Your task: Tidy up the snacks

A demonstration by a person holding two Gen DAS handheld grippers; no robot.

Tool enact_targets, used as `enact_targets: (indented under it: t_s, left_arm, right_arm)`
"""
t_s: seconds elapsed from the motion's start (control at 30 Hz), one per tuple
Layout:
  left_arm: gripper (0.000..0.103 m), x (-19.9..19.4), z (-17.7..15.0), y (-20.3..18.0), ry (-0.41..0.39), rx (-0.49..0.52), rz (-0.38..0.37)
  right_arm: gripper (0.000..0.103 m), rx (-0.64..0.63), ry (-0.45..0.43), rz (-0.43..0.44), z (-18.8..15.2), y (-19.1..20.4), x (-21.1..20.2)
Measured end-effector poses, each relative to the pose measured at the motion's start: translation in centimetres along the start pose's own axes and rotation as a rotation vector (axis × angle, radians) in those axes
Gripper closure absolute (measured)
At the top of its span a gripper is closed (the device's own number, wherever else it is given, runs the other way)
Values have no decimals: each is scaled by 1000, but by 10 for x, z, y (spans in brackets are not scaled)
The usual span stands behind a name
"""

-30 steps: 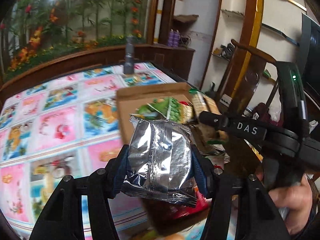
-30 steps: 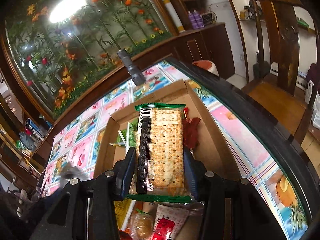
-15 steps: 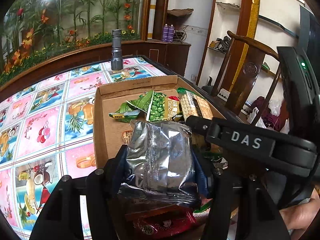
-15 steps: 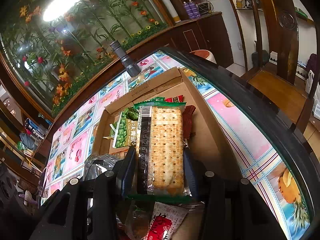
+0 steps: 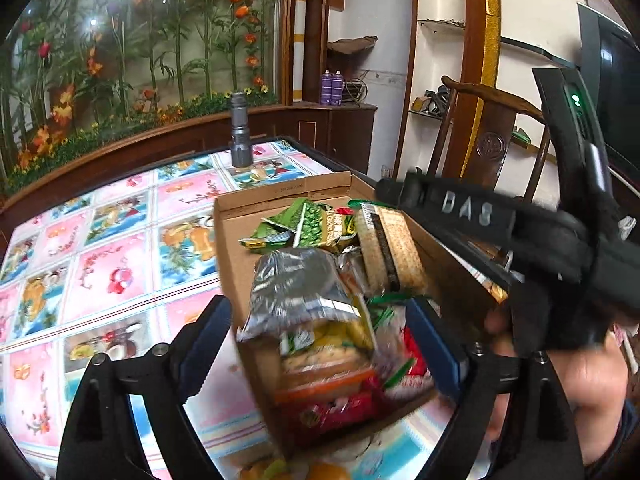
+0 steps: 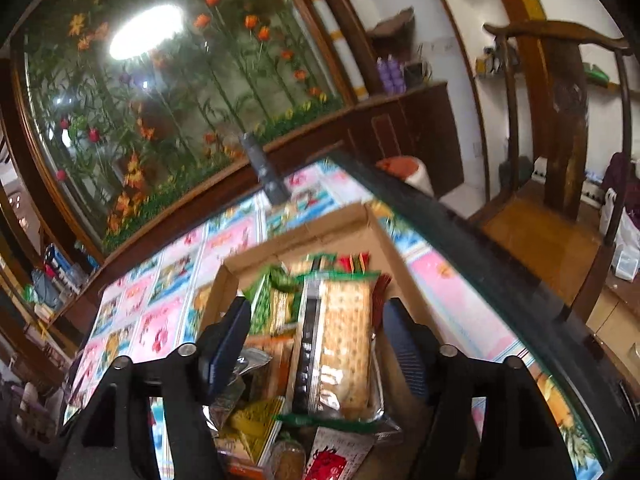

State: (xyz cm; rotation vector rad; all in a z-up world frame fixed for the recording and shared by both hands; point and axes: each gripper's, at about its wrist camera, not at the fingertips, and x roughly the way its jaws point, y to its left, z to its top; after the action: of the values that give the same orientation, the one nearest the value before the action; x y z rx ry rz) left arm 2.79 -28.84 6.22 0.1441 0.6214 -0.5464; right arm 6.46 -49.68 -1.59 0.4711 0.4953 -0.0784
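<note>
Two snacks are being let go at once, so the step in hand reads as the release into the cardboard box [image 5: 256, 216].

From the left wrist view, the left gripper [image 5: 320, 344] has its jaws opening wide, and the silver foil packet [image 5: 296, 288] sits between them without either pad touching it. It lies tilted on the heap of snacks in the box, above a yellow and orange pack, with a green pea bag [image 5: 320, 224] beyond it. The box stands on the patterned desk [image 5: 120, 256], and a grey flashlight [image 5: 239, 132] stands upright near the far edge. The right gripper crosses this view at the right, held in a hand [image 5: 592, 384].

From the right wrist view, the right gripper [image 6: 316, 344] is also opening, and the cracker pack [image 6: 344, 336] lies lengthwise between its pads, clear of both as far as the blur allows. It rests on other packets toward the right side of the box [image 6: 332, 228], with the green bag just to its left.

The next move, I judge, calls for drawing both grippers back and up without snagging wrappers, then looking for any snacks not yet boxed; one rounded orange-yellow item shows dimly at the bottom edge of the left view, too blurred to name.
</note>
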Motion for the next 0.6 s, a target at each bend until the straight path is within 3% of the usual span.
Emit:
enact_targets:
  t_s: [0.1,0.27,0.6]
  left_arm:
    - [7,-18,-9,6,-5,21,23]
    - [1,-51,-34,26,-12,-2,49]
    - [1,-93,-83,71,36,1,182]
  right_arm:
    - [16,9,-70,-34,1,-2,-10]
    - [10,-54,-153,-81,-2,13,-23]
    - [7,-239,-156,-53,-53,70,-61]
